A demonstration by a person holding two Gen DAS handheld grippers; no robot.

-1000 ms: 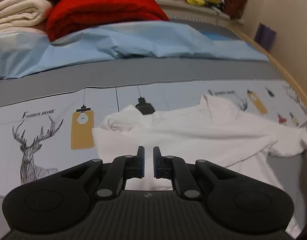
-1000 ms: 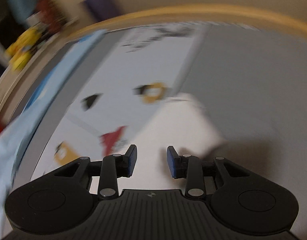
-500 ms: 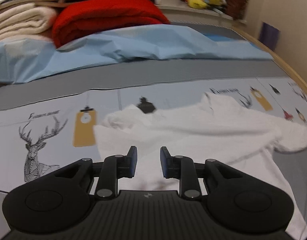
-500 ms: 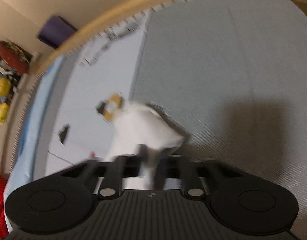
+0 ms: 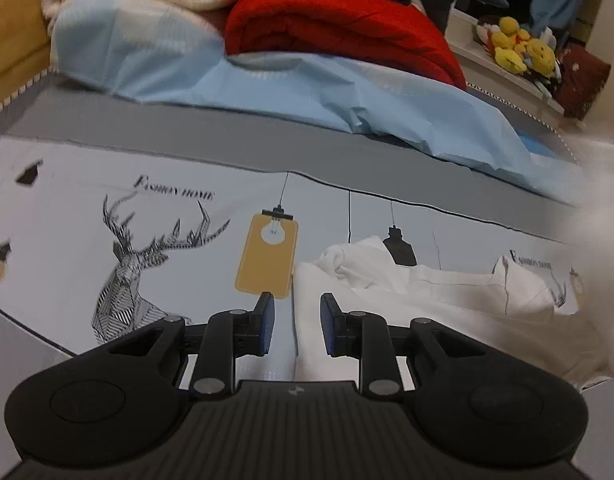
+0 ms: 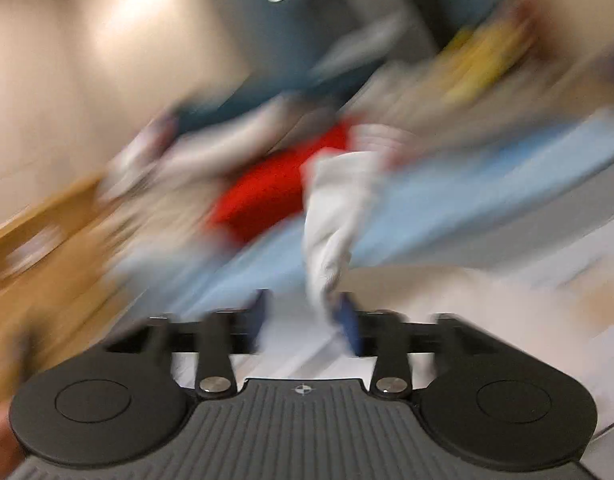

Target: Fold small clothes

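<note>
step: sleeve fold on white shirt (image 5: 447,300) | left gripper (image 5: 294,322): parted, empty, at hem edge | right gripper (image 6: 303,320): opening, sleeve (image 6: 335,216) between jaws | next: hem edge to be pinched

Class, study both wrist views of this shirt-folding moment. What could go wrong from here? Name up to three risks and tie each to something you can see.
1. The right tool is opening with a twisted strip of the white shirt between its jaws; the cloth may drop in a bunch.
2. The right view is heavily blurred, so a fast swing could drag the shirt askew.
3. The left tool is open astride the shirt's edge; closing there may pinch the printed bedsheet too.
</note>
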